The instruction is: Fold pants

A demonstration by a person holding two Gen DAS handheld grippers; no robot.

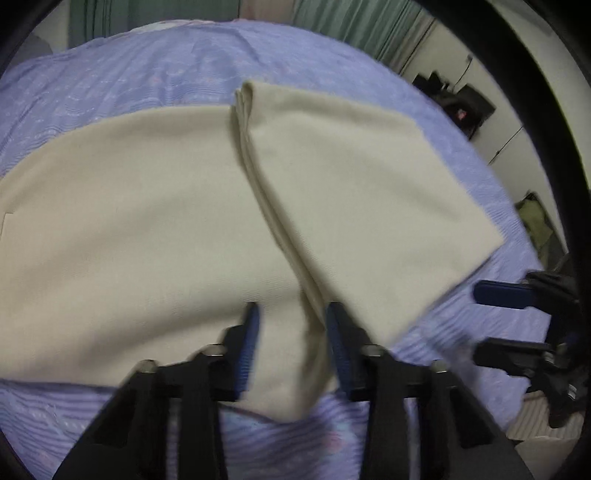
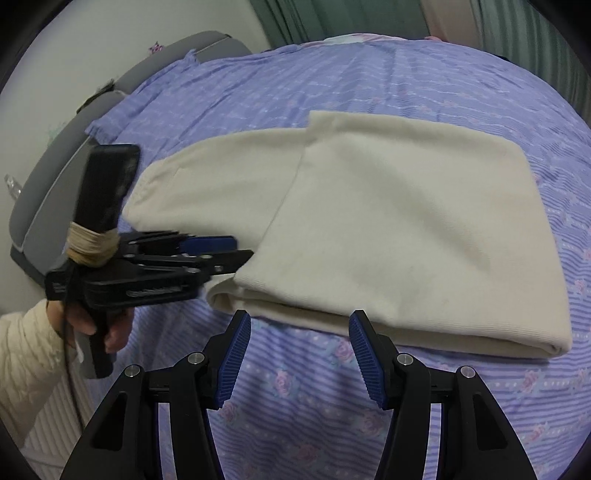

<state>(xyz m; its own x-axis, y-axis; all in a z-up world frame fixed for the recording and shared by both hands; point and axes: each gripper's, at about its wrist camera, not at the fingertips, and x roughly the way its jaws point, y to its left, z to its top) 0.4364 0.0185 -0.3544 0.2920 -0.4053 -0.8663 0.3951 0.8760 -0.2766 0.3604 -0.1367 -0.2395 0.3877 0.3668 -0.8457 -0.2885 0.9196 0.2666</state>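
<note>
Cream pants (image 2: 406, 221) lie on the purple bedspread (image 2: 369, 74), with the right part folded over the left part. In the left wrist view the folded layer's edge (image 1: 258, 184) runs down the pants (image 1: 129, 221) towards my left gripper (image 1: 291, 310), blurred, a finger on each side of it. From the right wrist view the left gripper (image 2: 243, 249) meets the pants' near left edge with its fingers close together, so I read it as shut; a pinch on cloth cannot be made out. My right gripper (image 2: 301, 317) is open and empty, just short of the near edge, also seen as right gripper (image 1: 476, 321).
A person's hand (image 2: 114, 328) in a cream sleeve (image 2: 26, 350) holds the left gripper. A grey padded frame (image 2: 48, 177) borders the bed on the left. Green curtains (image 1: 351, 22) hang behind. Dark items (image 1: 465, 103) sit on the floor beyond the bed's right side.
</note>
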